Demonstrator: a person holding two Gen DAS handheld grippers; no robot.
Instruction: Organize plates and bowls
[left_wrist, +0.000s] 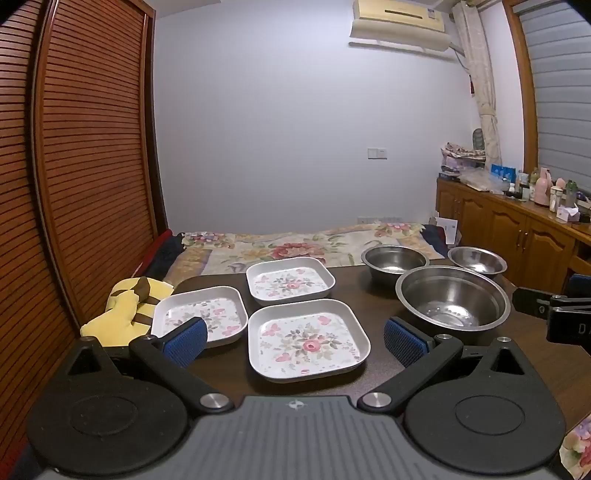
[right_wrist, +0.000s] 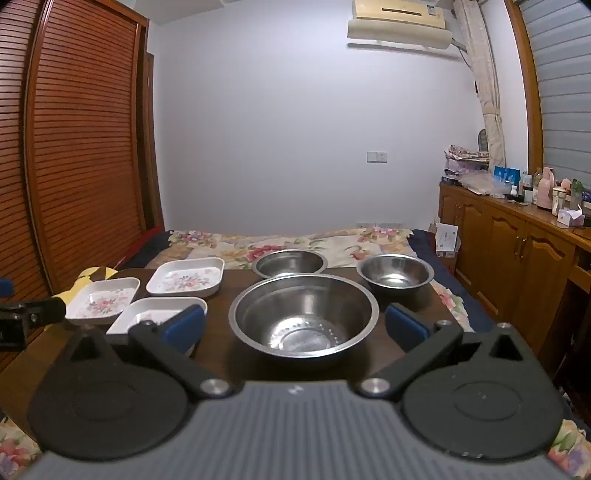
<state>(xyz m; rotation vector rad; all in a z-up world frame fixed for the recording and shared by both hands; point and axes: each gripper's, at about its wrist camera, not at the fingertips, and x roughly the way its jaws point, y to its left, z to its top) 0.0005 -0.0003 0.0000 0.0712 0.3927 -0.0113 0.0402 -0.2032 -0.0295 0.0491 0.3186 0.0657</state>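
Three square floral plates (left_wrist: 308, 339) lie singly on the left half of the dark worktop (left_wrist: 376, 299), all empty; they look light, rigid and glazed-slick, so the raised rim is the only sensible hold. Three stainless steel bowls, large (right_wrist: 303, 316), left rear (right_wrist: 290, 263) and right rear (right_wrist: 395, 275), stand apart on the right, also empty, thin-walled and slippery, best pinched at the lip. Left tool (left_wrist: 294, 341) and right tool (right_wrist: 294, 325) both stand wide open, holding nothing, short of the dishes.

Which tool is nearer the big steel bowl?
Right. The right tool faces the big bowl head-on; the left tool faces the plates, bowl off to its right.
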